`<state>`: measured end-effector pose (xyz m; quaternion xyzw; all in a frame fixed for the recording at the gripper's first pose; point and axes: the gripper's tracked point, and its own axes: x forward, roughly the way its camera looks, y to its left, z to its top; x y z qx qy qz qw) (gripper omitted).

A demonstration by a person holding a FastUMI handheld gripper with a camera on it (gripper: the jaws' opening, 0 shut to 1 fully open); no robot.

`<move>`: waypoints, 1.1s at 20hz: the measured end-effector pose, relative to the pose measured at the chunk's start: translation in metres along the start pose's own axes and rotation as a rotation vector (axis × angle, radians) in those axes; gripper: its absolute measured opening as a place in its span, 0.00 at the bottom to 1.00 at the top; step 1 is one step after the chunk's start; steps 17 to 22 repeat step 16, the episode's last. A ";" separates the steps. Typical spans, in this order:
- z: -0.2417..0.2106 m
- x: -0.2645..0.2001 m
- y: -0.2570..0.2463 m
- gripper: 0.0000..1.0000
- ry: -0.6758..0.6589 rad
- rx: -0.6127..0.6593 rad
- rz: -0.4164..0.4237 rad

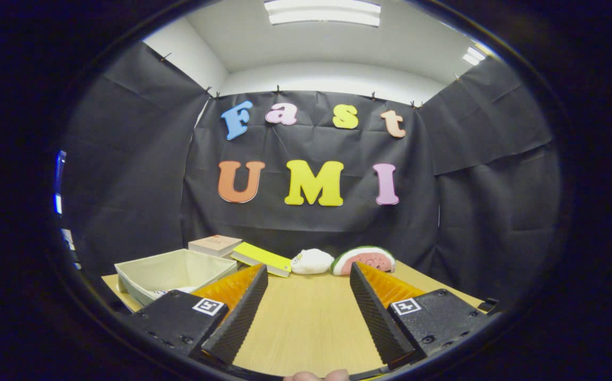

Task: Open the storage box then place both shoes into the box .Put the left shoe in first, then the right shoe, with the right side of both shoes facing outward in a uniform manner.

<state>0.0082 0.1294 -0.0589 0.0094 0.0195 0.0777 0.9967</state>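
The gripper (308,272) is hovering wide open, holding nothing, over bare wooden table (306,328), while the open storage box (171,272) is sitting beside its left finger at the table's edge.

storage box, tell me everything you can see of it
The storage box is a pale, off-white bin with soft, fabric-looking walls and a rectangular open top, no lid on it. It stands upright on the wooden table, beside and just beyond one of the fingers, which hides its near corner. Its visible inside looks pale; the bottom is partly hidden. A tan book lies right behind it. The gripper is open and holds nothing.
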 end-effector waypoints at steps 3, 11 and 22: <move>-0.001 -0.001 -0.005 0.99 0.000 -0.021 0.001; 0.016 -0.008 -0.010 0.99 -0.032 -0.015 -0.017; 0.014 -0.009 -0.014 0.99 -0.026 0.005 -0.025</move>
